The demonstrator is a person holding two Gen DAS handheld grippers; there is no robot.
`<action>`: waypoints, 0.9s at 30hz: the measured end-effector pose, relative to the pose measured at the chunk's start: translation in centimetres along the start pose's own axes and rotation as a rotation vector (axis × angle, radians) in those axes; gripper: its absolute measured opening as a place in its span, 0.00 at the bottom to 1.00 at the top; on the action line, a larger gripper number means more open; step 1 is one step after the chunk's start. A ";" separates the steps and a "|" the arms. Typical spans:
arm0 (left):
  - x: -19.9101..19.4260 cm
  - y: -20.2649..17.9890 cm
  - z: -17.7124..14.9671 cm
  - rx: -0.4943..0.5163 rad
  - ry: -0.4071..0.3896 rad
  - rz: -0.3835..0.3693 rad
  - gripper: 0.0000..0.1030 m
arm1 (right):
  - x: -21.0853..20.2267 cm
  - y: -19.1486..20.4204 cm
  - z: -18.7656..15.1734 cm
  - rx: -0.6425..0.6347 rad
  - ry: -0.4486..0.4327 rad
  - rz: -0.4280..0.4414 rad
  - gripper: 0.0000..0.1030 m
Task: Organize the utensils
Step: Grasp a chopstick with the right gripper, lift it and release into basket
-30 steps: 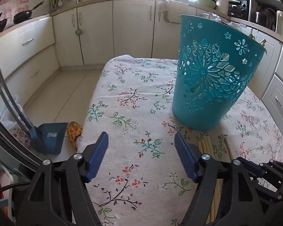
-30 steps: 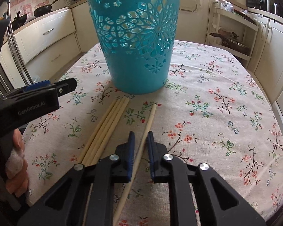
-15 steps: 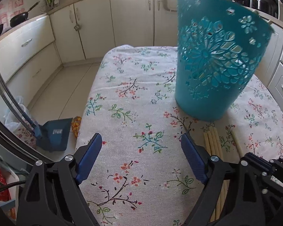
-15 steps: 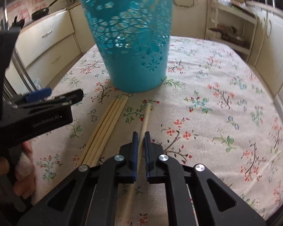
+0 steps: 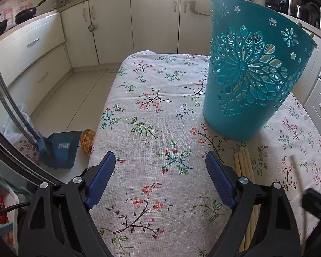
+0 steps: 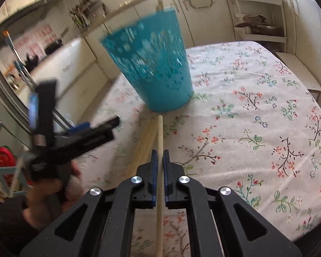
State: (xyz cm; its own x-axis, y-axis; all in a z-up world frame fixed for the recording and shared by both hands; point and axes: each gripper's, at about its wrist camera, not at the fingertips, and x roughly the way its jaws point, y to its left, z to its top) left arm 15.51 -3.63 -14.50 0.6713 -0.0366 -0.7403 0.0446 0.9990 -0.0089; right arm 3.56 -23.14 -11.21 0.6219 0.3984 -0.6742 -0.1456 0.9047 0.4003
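The right tongs, a second ago only straddling one stick, now clamp it and lift it off the surface toward the basket — pickup done (drop-in next, I judge) — while the left tongs gape empty beside the bundle.

A floral tablecloth covers the table. The teal basket stands at two o'clock. Wooden sticks lie at four o'clock.
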 end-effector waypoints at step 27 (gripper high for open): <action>-0.2 0.0 0.1 0.000 -0.005 -0.030 0.82 | -2.4 7.3 19.4 -0.009 -0.631 0.022 0.06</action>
State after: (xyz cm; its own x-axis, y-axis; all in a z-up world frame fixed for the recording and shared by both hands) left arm 15.42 -3.66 -14.28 0.6734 -0.0666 -0.7363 0.0649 0.9974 -0.0308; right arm 15.92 -20.44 5.34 0.9524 0.2535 -0.1694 -0.1678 0.8997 0.4030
